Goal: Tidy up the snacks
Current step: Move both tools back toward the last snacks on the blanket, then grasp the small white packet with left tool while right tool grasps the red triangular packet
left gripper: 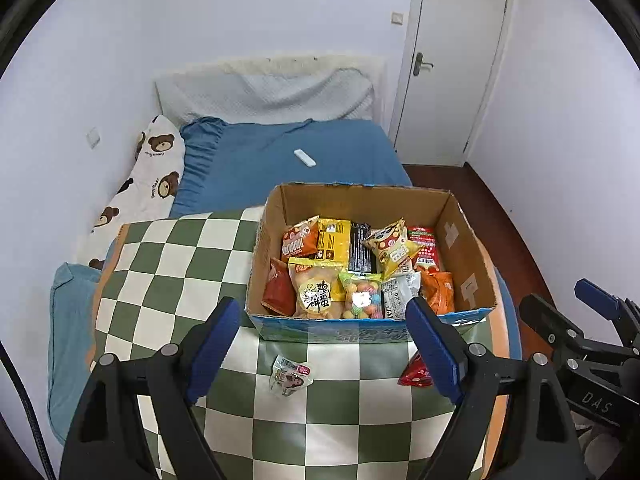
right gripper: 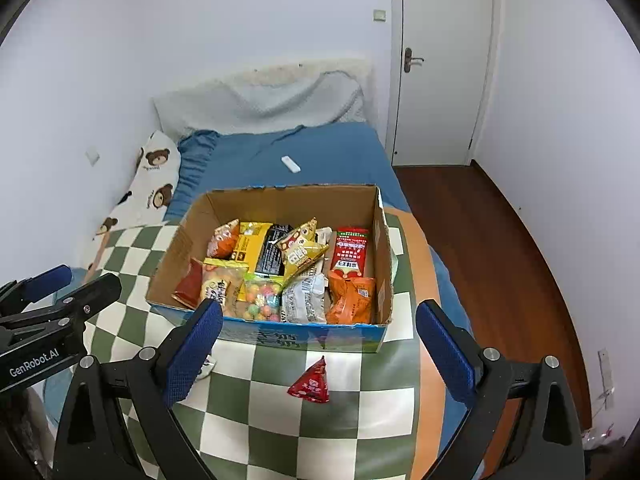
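Bedroom, plain white walls (left gripper: 240, 20). White door (left gripper: 452, 64) w/ lever handle, far right, shut. Dark red-brown wood floor (right gripper: 492, 240). Bed (left gripper: 304, 152) w/ blue sheet; pale quilted headboard cover (left gripper: 264, 94); bear-print pillow (left gripper: 140, 184) on left; green-white checked blanket (left gripper: 172, 264) nearest. Wall switch (left gripper: 397, 18) beside door.

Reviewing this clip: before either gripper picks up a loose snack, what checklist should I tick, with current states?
1. Left gripper open, empty: ok.
2. Right gripper open, empty: ok.
3. Red triangular foil packet lying free on the green-and-white checkered cloth: ok.
4. Small white printed packet unobstructed in the left view: ok.
5. Open cardboard box has room left: ok, though crowded.
6. All snacks boxed: not ok.
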`<state>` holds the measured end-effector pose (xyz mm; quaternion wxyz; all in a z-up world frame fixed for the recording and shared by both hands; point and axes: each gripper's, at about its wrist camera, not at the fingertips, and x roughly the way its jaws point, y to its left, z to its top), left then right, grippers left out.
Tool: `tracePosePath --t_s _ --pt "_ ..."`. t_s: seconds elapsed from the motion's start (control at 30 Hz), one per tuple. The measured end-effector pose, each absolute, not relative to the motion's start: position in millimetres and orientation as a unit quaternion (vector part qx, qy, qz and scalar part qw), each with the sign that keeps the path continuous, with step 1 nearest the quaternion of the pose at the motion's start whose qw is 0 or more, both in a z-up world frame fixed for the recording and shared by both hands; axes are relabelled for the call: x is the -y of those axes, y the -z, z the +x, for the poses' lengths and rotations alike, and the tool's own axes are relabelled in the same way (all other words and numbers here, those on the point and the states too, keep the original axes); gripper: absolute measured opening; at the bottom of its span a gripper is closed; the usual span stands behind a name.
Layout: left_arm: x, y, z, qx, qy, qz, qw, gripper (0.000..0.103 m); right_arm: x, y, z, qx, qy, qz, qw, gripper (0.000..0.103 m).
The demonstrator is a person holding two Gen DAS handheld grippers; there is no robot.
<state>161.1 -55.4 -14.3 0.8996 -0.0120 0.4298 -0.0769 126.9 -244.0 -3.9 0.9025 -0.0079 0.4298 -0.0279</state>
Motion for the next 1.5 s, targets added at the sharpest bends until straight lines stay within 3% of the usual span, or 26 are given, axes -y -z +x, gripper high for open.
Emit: tracePosePath --t_s 0.23,0.37,0.63,0.8,1.07,1.1,1.13,1.2,1.33,1.5 --pt "51.0 14.8 157.9 -0.43 0.071 -0.016 0.9 0.085 246.9 -2.5 118.8 -0.426 0.025 0.008 0.904 0.1" --pt "45.2 46.9 160.9 -0.46 0.056 -0.012 0.886 0.085 255.0 26.7 121.7 -0.458 0.026 0.022 0.888 0.102" --pt "22.0 165.7 165.7 -0.569 0.001 0.005 0.822 0.085 296.9 200.4 110.2 -0.609 0.068 0.079 0.787 0.102" --pt "12.3 215.5 165.0 -0.613 -0.012 0.005 0.79 0.085 305.2 283.1 101.9 -0.643 0.083 0.073 0.758 0.103" --pt "8.3 235.0 180.0 -0.635 -0.006 -0.009 0.773 0.085 309.5 299.9 103.8 -0.66 0.066 0.074 0.744 0.103" --pt "8.8 235.2 183.2 -0.637 -0.003 -0.01 0.771 0.085 311.2 294.9 104.4 -0.662 0.063 0.077 0.743 0.096" --pt "7.9 235.8 187.8 -0.641 0.002 -0.018 0.767 0.084 312.5 285.3 103.3 -0.651 0.064 0.08 0.752 0.08" --pt "4.1 238.4 194.9 -0.652 0.01 -0.045 0.757 0.084 312.5 267.4 102.0 -0.631 0.053 0.091 0.769 0.07" --pt "-5.4 250.5 213.1 -0.676 0.029 -0.134 0.724 0.084 306.4 240.4 107.6 -0.591 0.039 0.127 0.796 0.07" --pt "12.5 267.5 233.7 -0.683 0.042 -0.088 0.724 0.084 286.2 244.4 130.8 -0.59 0.025 0.132 0.796 0.07"
